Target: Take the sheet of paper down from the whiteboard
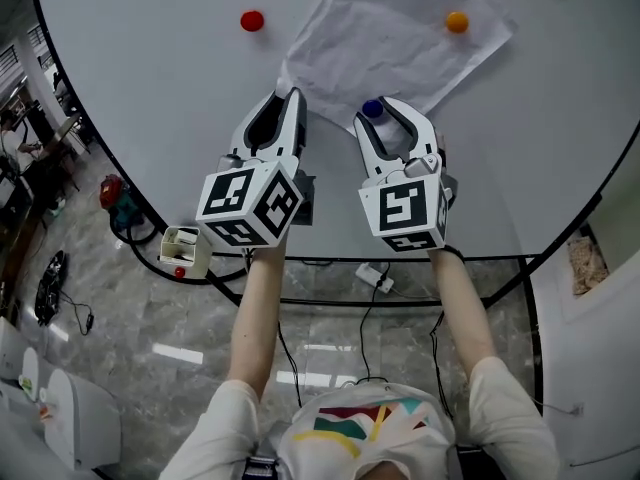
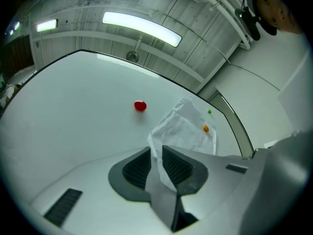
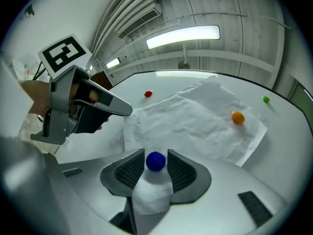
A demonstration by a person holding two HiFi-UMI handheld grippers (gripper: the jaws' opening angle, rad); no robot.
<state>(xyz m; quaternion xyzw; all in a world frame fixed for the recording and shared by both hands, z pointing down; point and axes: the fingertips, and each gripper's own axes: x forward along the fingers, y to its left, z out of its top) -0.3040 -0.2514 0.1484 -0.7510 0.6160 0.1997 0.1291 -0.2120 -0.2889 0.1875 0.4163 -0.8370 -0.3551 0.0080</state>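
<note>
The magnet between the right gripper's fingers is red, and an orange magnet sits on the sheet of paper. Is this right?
No: it is a blue magnet, as the right gripper view shows. The orange magnet does sit on the sheet of paper.

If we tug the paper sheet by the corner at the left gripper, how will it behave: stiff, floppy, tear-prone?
Probably floppy and light: the sheet is thin and heavily creased. It could tear rather than slide free, since the orange magnet and the blue magnet seem to pin it to the whiteboard.
</note>
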